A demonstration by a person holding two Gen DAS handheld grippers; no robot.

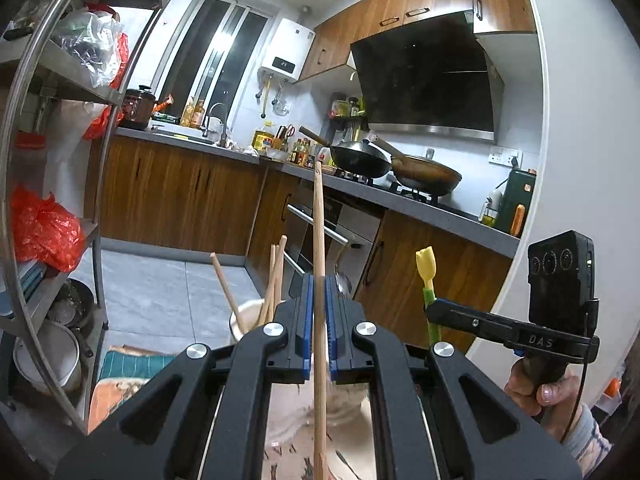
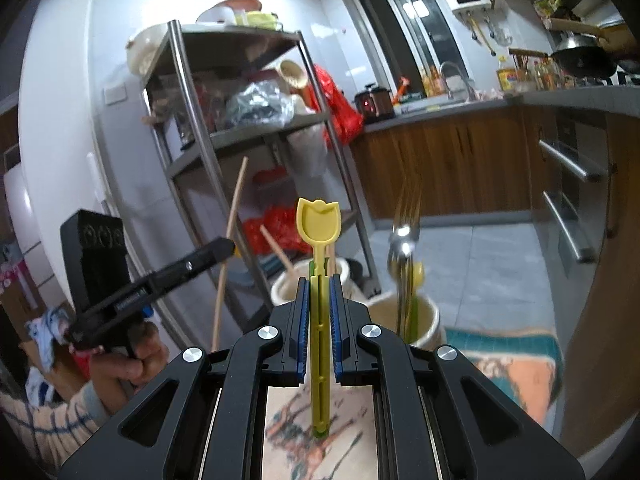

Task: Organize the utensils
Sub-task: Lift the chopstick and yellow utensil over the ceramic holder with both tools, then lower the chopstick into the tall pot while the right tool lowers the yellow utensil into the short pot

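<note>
A: Why is the left gripper holding that chopstick so far down its length?

B: My guess is so a long stretch sticks out ahead of the jaws, easy to steer into a holder. The jaws are pressed together on it, blue pads tight against the wood on both sides.

A: And which way does it point?

B: Its long axis runs straight on from the jaws, close to upright in the left wrist view, with the far tip well clear above the cream cup that already has other chopsticks leaning in it.

A: The right gripper?

B: Pinching a yellow-green plastic spoon by its handle. The tulip-shaped bowl points up and away, handle in line with the jaws, flat face toward the camera.

A: Where does it sit relative to the holders?

B: In the air, in front of two cream cups. The second cup, to its right, holds forks standing tines up. Sorting by kind seems to be why each piece is carried upright like this.
</note>
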